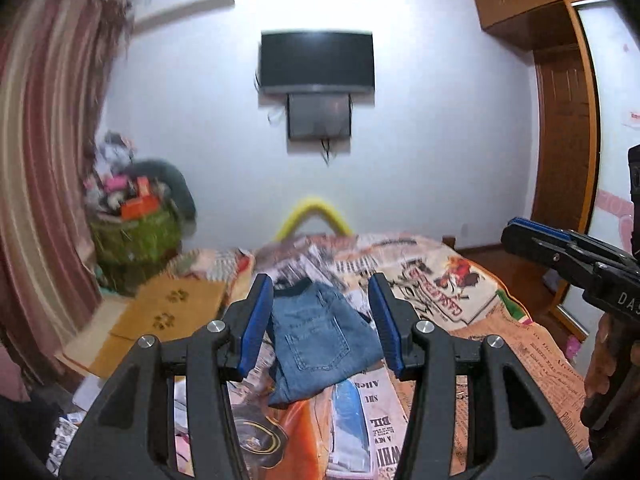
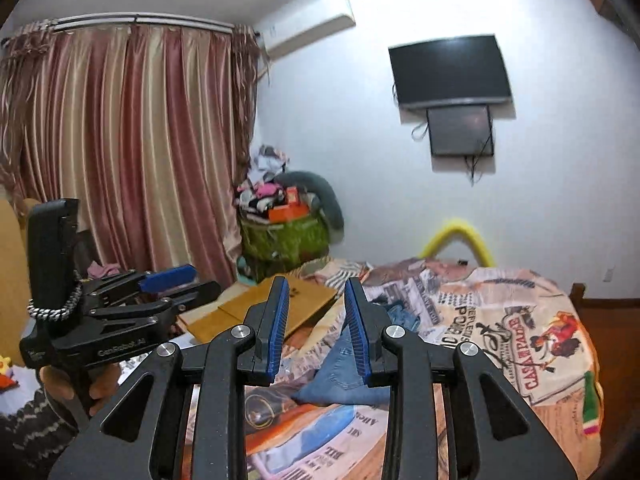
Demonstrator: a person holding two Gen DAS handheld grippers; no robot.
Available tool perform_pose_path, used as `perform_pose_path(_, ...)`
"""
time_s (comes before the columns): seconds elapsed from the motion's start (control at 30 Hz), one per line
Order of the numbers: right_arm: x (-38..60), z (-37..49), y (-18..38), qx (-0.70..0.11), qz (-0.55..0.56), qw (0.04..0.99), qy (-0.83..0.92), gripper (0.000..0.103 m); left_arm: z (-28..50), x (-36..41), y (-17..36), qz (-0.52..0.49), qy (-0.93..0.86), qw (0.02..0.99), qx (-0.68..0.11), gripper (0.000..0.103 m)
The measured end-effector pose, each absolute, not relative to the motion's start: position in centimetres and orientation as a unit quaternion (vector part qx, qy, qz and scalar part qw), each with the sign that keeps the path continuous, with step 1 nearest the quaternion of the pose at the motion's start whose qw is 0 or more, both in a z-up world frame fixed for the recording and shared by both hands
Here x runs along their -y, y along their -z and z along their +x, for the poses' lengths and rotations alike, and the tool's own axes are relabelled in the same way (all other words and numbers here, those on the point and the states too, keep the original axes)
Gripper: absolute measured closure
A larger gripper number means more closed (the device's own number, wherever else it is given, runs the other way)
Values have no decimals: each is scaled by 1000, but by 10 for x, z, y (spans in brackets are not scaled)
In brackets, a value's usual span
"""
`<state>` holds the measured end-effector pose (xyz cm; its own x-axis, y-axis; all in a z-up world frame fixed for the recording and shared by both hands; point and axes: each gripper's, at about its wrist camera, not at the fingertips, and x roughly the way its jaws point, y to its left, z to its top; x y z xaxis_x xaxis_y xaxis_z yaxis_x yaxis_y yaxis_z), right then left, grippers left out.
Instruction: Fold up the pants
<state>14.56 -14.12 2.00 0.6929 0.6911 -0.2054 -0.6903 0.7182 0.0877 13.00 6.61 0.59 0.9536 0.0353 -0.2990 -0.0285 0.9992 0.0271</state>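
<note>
The folded blue jeans (image 1: 320, 336) lie on the bed's printed cover (image 1: 460, 304), well below both grippers. The left gripper (image 1: 320, 320) hangs above them, jaws moderately apart and empty. The right gripper (image 2: 317, 328) is narrower, also holding nothing.

We see a bed (image 1: 500, 320) w/ newspaper-print cover; on it folded jeans (image 1: 320, 336), and flat cardboard (image 1: 168, 316) by its left edge.
</note>
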Motion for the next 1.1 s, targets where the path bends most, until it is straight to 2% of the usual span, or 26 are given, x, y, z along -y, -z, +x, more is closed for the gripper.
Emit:
perform_pose_path(0.03,143,138,-19,-105,2,923,-371,74,116,-62,-7,12,-22,990,-137,50)
perform_pose_path(0.1,147,125,-17,-94,-1,928,-361,71,98,-58,-8,13,-27,992,-120,38)
perform_pose_path(0.13,148,119,-15,-92,0,930,-357,66,86,-55,-8,17,-31,994,-107,35)
perform_pose_path(0.17,149,117,-13,-92,1,931,-354,63,80,-53,-8,21,-35,994,-100,27)
perform_pose_path(0.2,149,115,-11,-94,3,932,-350,55,73,-51,-8,23,-36,995,-93,17)
perform_pose_path(0.23,150,112,-10,-95,5,934,-343,47,68,-49,-8,21,-34,995,-91,12)
perform_pose_path(0.27,152,109,-8,-93,9,937,-337,44,65,-49,-7,18,-33,995,-90,6)
perform_pose_path(0.4,154,103,-7,-94,21,941,-324,22,56,-47,-7,9,-34,995,-90,0)
perform_pose_path(0.53,153,94,-9,-83,5,951,-298,2,52,-47,-5,7,-39,995,-89,0)
perform_pose_path(1.1,157,82,-2,-80,-9,955,-285,0,49,-48,2,0,-34,995,-95,0)
